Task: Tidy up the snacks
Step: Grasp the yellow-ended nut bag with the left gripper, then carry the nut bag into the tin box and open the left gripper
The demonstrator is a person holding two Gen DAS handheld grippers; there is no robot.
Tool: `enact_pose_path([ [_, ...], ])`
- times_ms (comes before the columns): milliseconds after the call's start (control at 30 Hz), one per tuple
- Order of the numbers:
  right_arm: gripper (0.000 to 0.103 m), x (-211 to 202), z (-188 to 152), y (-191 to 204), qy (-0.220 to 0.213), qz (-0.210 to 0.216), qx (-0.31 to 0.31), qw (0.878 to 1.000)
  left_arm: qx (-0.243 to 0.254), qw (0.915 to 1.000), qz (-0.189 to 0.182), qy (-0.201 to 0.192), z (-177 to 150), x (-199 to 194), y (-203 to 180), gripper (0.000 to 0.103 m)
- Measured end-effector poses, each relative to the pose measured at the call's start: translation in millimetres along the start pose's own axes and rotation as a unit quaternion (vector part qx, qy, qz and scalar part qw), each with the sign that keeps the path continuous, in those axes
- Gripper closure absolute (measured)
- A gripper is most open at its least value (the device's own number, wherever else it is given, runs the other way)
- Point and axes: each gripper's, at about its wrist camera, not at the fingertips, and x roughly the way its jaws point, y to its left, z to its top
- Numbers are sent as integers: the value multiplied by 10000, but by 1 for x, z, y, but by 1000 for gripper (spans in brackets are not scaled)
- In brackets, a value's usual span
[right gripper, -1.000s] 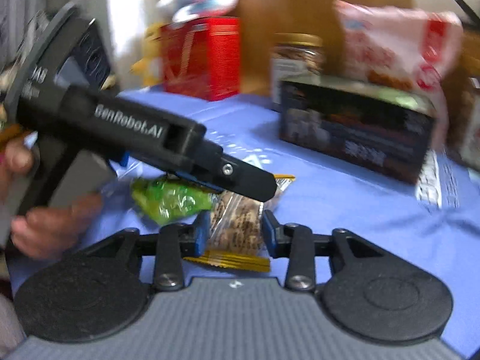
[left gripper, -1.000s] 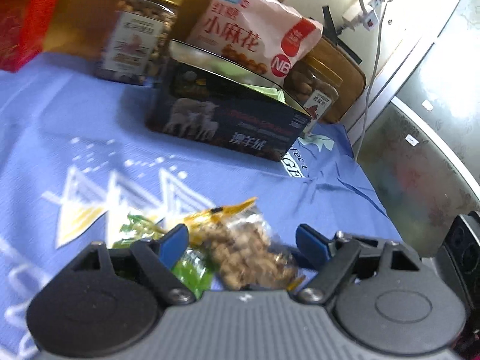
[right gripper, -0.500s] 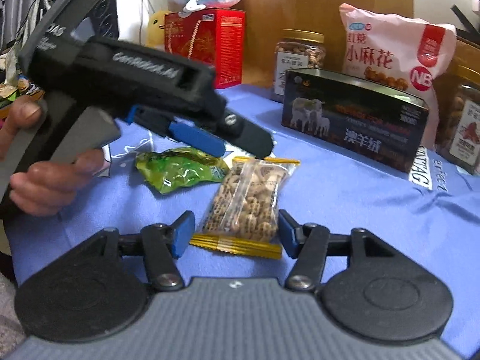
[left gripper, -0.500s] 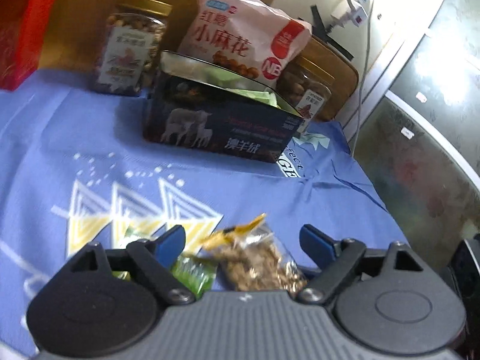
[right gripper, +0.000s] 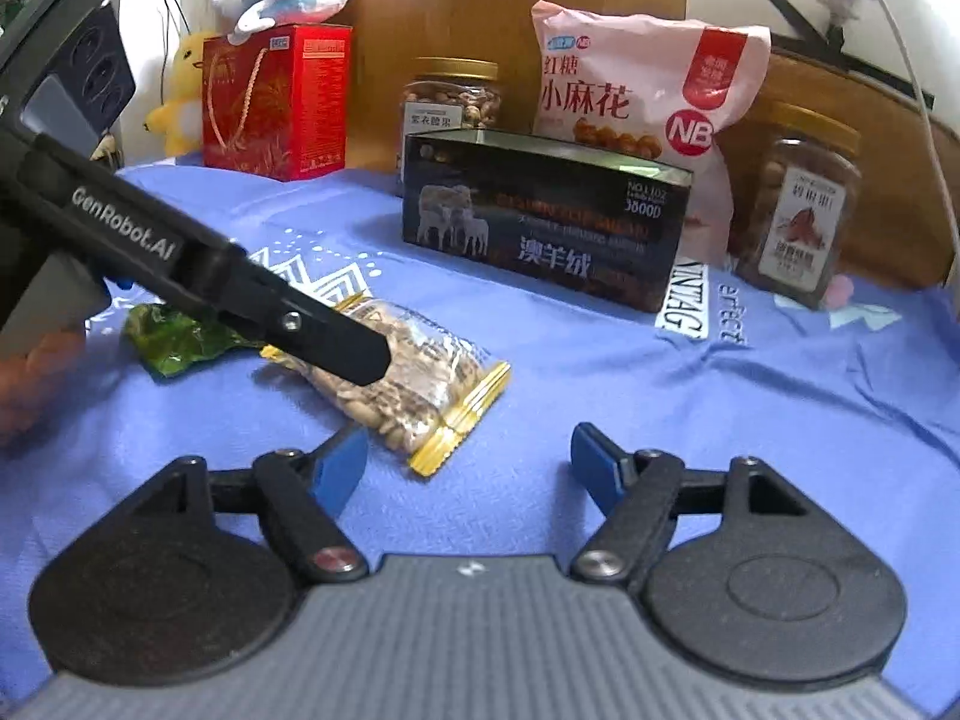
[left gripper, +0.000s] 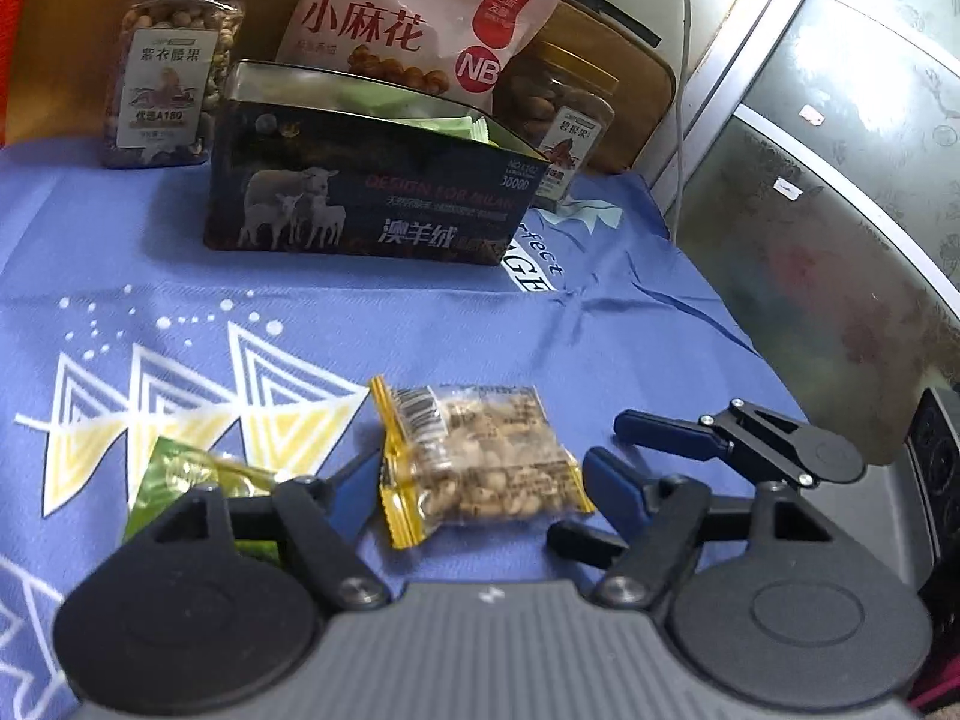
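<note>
While closing, left hand-held gripper (left gripper: 480, 480) straddles packet (left gripper: 480, 468)

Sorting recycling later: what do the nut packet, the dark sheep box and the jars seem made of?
Nut packet: clear glossy plastic film, contents showing, yellow crimped ends. Dark sheep box: probably tin, thin shiny rim, glossy print; could be card. Jars: clear plastic likely, gold lids.

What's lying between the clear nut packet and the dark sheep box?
Nothing: bare blue cloth between the nut packet and the sheep box, clearest in the left wrist view.
</note>
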Motion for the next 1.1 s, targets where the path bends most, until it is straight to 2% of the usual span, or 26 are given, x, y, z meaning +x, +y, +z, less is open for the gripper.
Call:
enact_pose_path([
  [133,28,2,-1,10,-4,127,-230,9997,-117,9999,-16,5,4,1,3,29],
  [167,33,3,0,12,4,184,-273,9995,-134,9999,-20,1,4,2,4,32],
  [200,38,5,0,13,2,238,-283,9993,-137,9999,-11,4,4,2,4,40],
  [267,58,8,3,13,49,463,-150,9988,-125,9999,60,-9,3,2,4,48],
  [367,67,10,5,14,25,543,-58,9985,-146,9998,114,15,3,1,5,56],
  [467,71,9,9,16,-69,454,-135,9989,-212,9998,22,10,8,-4,4,56],
  [600,71,0,26,10,-515,350,-146,9980,-32,9992,-28,-389,31,-24,-5,56],
  [800,71,9,64,-3,-1151,88,-332,9928,315,9951,252,-906,81,-29,-13,56],
  [967,71,37,94,-30,-1269,-36,-246,9916,135,9936,365,-1058,119,-9,-1,56],
  [1100,71,56,106,-45,-1281,-119,-126,9916,132,9925,463,-1124,136,7,6,56],
])
